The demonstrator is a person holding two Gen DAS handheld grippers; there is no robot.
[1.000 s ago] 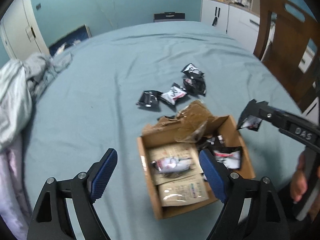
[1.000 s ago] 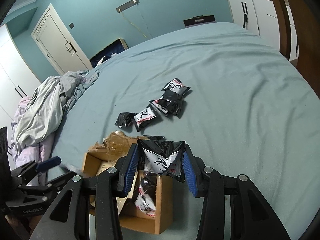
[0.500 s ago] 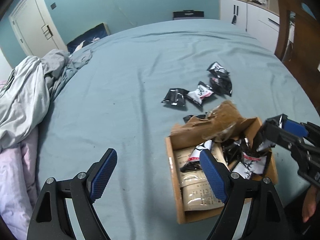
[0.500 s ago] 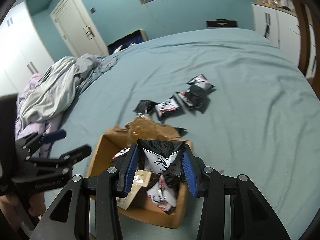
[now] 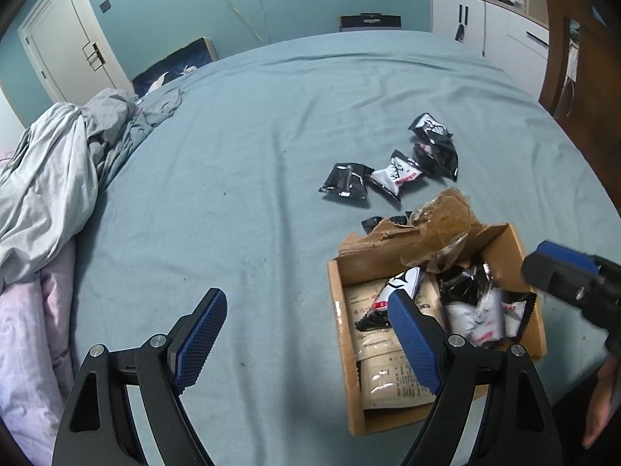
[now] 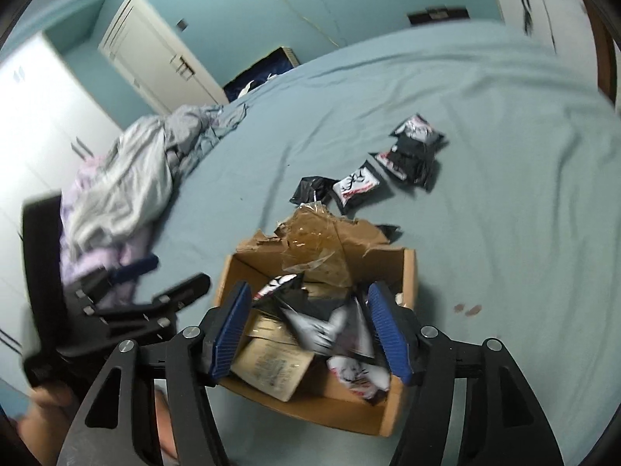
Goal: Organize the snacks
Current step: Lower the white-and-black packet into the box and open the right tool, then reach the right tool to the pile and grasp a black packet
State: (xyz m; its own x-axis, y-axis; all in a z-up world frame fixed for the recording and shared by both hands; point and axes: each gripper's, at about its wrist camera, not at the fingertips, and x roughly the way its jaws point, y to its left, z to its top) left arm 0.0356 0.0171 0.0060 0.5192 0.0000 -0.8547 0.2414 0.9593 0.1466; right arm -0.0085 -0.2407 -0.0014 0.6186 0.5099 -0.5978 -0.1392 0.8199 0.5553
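An open cardboard box (image 5: 335, 283) (image 6: 405, 268) sits on the blue bed sheet and holds tan pouches and several black-and-white snack packets. My right gripper (image 6: 308, 324) is open above the box; a blurred black-and-white packet (image 6: 330, 326) lies loose between its fingers over the box contents. In the left wrist view the right gripper (image 5: 559, 268) hangs over the box's right side. My left gripper (image 5: 306, 330) is open and empty, low over the sheet left of the box. Several more packets (image 5: 396, 173) (image 6: 357, 186) lie on the sheet beyond the box.
A torn cardboard flap with clear tape (image 5: 438, 225) sticks up at the box's far edge. Crumpled grey bedding (image 5: 58, 163) lies at the left. A wooden chair (image 5: 574, 70) and white cabinets (image 5: 485, 19) stand at the far right.
My right gripper moved over the box and opened, letting go of the black-and-white packet it held. The left gripper shifted left, staying open.
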